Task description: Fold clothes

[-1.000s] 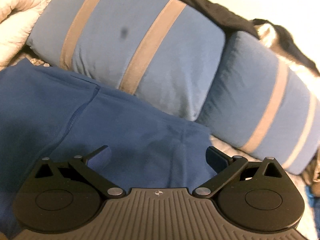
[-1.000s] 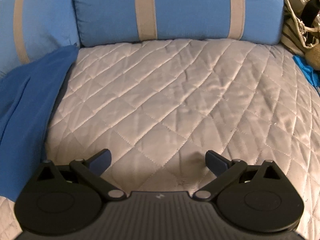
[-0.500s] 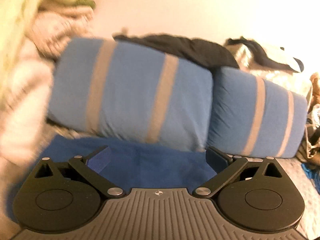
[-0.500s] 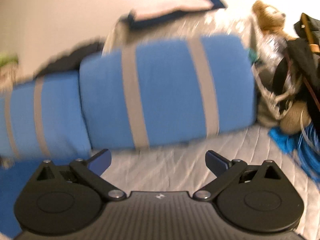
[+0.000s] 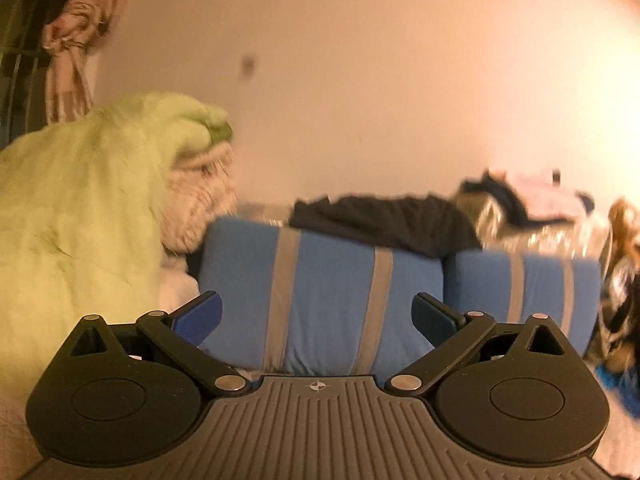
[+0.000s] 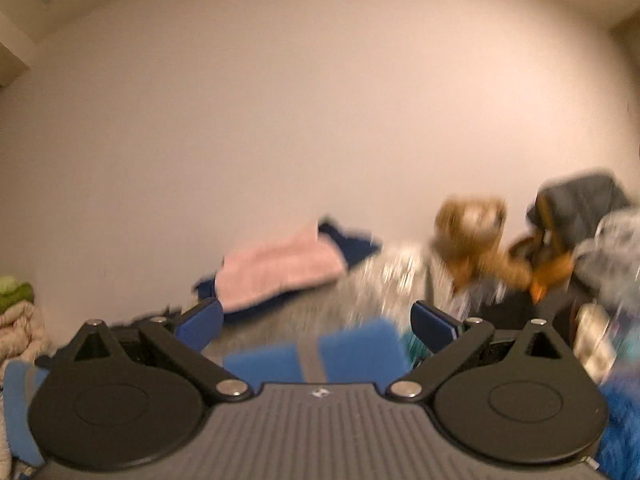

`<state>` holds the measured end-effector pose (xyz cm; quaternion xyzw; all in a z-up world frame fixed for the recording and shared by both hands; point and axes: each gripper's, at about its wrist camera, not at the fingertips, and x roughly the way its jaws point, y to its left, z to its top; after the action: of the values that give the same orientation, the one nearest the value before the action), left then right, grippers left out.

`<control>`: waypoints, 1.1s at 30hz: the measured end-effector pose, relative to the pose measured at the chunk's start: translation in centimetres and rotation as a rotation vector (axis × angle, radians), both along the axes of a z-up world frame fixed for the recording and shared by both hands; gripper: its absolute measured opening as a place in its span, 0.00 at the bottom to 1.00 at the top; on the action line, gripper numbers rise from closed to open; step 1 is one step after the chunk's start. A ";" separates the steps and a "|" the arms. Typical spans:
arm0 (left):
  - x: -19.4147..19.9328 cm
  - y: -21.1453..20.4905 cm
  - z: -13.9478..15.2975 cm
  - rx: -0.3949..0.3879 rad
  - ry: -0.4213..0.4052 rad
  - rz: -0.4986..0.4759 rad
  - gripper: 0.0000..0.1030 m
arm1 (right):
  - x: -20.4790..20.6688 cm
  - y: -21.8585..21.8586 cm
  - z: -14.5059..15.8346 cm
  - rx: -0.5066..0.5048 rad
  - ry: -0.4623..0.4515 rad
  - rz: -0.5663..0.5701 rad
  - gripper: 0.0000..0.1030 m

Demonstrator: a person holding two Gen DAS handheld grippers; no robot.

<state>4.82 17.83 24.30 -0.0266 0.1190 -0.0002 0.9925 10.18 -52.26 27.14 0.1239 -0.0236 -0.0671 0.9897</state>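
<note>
Right now we've got both grippers tipped up toward the wall, so no garment sits between the fingers in either view. Our left gripper [image 5: 316, 318] is spread wide and holding nothing; ahead of it lie two blue striped pillows [image 5: 320, 292], with a black garment [image 5: 384, 224] draped along their top edge. To the left a fluffy lime-green blanket [image 5: 80, 220] rises over a cream knit [image 5: 204, 204]. Our right gripper [image 6: 316, 322] is likewise wide apart and empty, looking over a pillow's top edge at a pink cloth [image 6: 276, 276] and a brown teddy bear [image 6: 476, 236], all blurred. We'd judge these clothes light, limp and prone to slump, so we'd pinch a hem or a corner, one gripper at each end, to keep the edge taut. Which piece comes next, we can't tell.
</note>
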 end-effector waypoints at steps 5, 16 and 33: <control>-3.7 0.7 3.1 -0.002 -0.055 -0.014 1.00 | -4.3 -3.4 5.4 -0.052 -0.065 -0.014 1.00; -10.8 -0.6 0.9 0.045 -0.002 -0.117 1.00 | -11.2 -10.2 6.4 -0.109 0.030 -0.051 1.00; -5.9 0.7 -21.5 -0.003 0.277 -0.020 1.00 | -7.7 -6.9 -18.8 -0.248 0.501 0.195 1.00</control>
<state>-1.06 18.54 2.81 -0.0266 0.2550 -0.0065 0.9665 2.46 -59.14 8.32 -0.0167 0.2257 0.0034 0.9741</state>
